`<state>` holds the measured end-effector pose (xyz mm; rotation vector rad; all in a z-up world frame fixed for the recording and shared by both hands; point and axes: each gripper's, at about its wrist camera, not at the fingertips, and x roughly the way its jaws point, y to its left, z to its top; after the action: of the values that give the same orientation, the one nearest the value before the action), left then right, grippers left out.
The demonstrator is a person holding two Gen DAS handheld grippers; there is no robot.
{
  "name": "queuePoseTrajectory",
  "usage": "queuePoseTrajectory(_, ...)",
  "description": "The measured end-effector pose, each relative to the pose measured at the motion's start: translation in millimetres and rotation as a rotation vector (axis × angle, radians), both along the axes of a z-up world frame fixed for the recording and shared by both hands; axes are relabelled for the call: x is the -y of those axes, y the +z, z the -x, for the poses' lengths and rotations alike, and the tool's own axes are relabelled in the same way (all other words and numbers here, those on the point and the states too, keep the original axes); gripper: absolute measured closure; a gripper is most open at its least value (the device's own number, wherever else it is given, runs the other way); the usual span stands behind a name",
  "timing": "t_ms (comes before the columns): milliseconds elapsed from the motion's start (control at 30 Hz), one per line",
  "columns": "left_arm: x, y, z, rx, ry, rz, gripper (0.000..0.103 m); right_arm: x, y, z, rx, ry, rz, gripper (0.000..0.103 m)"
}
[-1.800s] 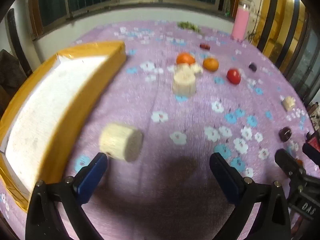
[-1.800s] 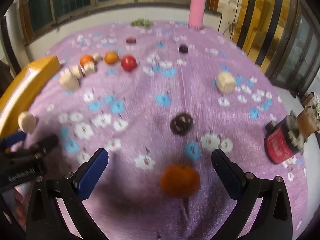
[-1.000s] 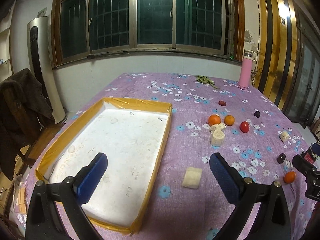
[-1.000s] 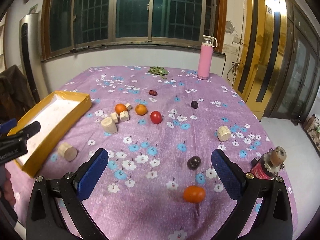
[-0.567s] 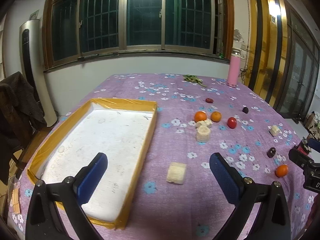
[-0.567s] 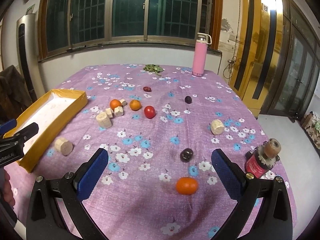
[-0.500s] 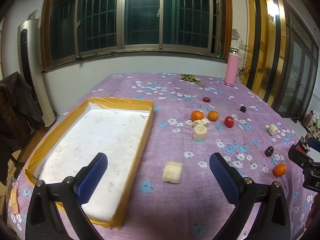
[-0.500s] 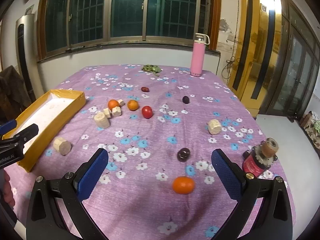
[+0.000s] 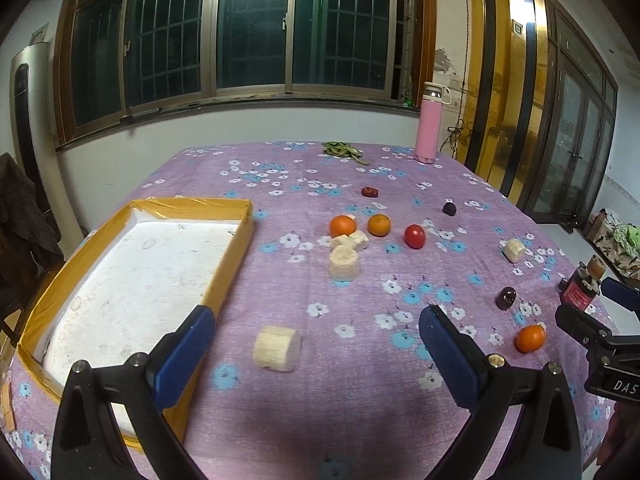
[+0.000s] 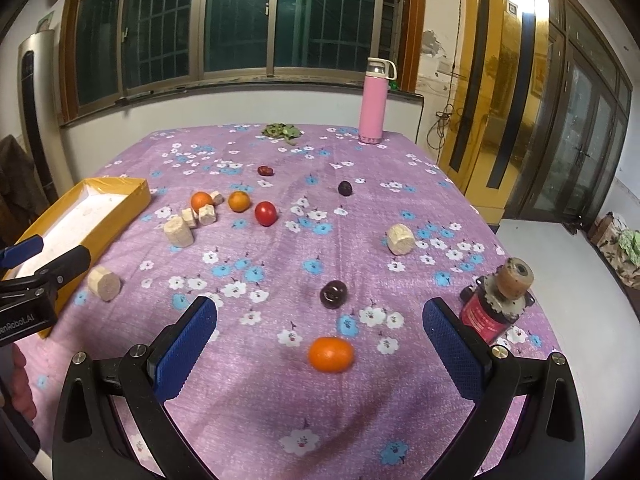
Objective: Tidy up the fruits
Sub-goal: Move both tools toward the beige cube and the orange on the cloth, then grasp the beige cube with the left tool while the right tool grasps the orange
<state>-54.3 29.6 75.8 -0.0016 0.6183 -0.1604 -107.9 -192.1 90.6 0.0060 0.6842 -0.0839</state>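
Left wrist: yellow tray (image 9: 224, 276) holds no fruit.

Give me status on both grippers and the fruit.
Left gripper open, empty, banana chunk lying between its fingers' line. Right gripper open, empty, over nearest orange. Yellow tray holds no fruit. Nothing blocking.
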Motion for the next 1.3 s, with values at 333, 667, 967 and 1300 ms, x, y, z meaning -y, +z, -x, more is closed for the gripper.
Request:
queuePoseTrajectory(333,2,-5,3,0.01,0.023,0.018,0.0,12,-5,3,0.003,-0.022,0.015,0.0)
queuePoseTrajectory(667,3,-8,8,0.012,0.027,0.026,0.0,10,-8,-1,0.01,-0.003,0.028,0.0)
queuePoseTrajectory(967,-2,-22,-1,-0.053,0.05,0.009,0.0,15,-19,-11,-0.036,0.036,-0.005,0.0)
queuePoseTrajectory(1300,-19,-44,-40,-0.227,0.009,0.071,0.012,22,-36,-22,-0.096,0.042,-0.029,0.0)
